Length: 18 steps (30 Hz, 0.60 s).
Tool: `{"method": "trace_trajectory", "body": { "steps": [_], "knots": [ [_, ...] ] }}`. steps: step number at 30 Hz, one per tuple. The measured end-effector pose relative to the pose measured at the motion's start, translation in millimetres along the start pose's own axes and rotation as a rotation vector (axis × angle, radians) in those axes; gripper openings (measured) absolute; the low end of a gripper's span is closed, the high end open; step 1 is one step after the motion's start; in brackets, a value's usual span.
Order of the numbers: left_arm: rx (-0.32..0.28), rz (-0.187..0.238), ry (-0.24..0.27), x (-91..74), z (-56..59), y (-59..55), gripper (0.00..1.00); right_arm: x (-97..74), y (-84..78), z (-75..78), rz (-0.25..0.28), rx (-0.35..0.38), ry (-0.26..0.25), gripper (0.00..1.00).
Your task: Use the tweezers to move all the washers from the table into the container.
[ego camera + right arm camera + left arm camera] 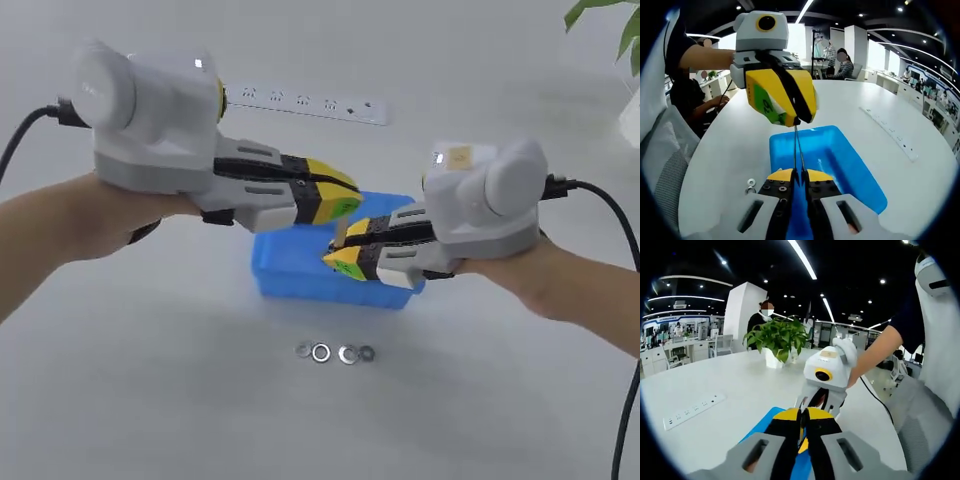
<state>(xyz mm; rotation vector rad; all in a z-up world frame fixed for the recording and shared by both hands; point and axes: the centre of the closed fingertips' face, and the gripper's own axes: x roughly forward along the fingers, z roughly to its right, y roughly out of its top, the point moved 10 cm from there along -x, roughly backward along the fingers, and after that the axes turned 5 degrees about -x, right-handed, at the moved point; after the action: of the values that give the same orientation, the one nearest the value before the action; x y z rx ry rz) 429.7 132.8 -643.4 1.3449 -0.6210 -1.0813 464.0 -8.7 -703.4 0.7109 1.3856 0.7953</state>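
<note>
In the right gripper view, thin metal tweezers (797,147) strung between the two tools. Upper end pinched in the closed yellow jaws of the left gripper (797,120). Lower end running in between the nearly closed jaws of the right gripper (800,176), apparently gripped there too. In the head view, the two yellow tips close together above the container. In the left gripper view, that gripper's own jaws pressed together, the right gripper facing them just beyond.

Directly under the tweezers, a blue rectangular container (855,165), open-topped. On the person's side of it and clear of its wall, four small silver washers (335,352), ring-shaped, lying flat in a short row on the table. A couple of them also low and left of the right gripper's jaws in its own view.

Farther out, a smooth pale grey table (150,400). Beyond the container, a white power strip (305,103). Past the right gripper and off to one side, a potted green plant (777,337), with a standing person (759,320) behind it. Overhead, a dark ceiling (865,260) with long light strips (802,260).
</note>
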Motion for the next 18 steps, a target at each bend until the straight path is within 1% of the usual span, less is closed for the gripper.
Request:
{"method": "trace_trajectory", "body": {
  "steps": [2,3,6,9,11,13,16,18],
  "knots": [
    [0.01,-0.006,-0.007,-0.1,0.1,0.6,0.05,-0.2,-0.2,0.9,-0.001,-0.002,-0.002,0.09],
    [0.038,-0.013,-0.006,-0.4,0.0,1.4,0.05,-0.3,-0.4,1.4,-0.003,-0.005,-0.002,0.09],
    [0.074,-0.016,-0.007,-1.2,-0.4,2.1,0.04,-0.1,-0.1,1.3,-0.004,-0.014,-0.001,0.1],
    [0.09,-0.022,0.002,-1.1,-0.9,2.3,0.04,0.9,0.7,1.4,-0.01,-0.028,-0.013,0.11],
    [0.092,-0.021,0.001,-1.0,-0.9,3.0,0.04,1.0,1.7,0.9,-0.006,-0.024,-0.013,0.12],
    [0.097,-0.018,0.01,-1.3,-1.2,4.0,0.04,0.7,3.2,0.9,-0.004,-0.031,-0.029,0.12],
    [0.103,-0.013,0.019,-1.1,0.7,6.1,0.04,0.2,5.0,0.9,0.009,-0.01,-0.034,0.13],
    [0.109,-0.013,0.028,-1.1,1.7,7.2,0.04,-0.8,6.8,1.3,0.015,-0.006,-0.047,0.16]
  ]
}}
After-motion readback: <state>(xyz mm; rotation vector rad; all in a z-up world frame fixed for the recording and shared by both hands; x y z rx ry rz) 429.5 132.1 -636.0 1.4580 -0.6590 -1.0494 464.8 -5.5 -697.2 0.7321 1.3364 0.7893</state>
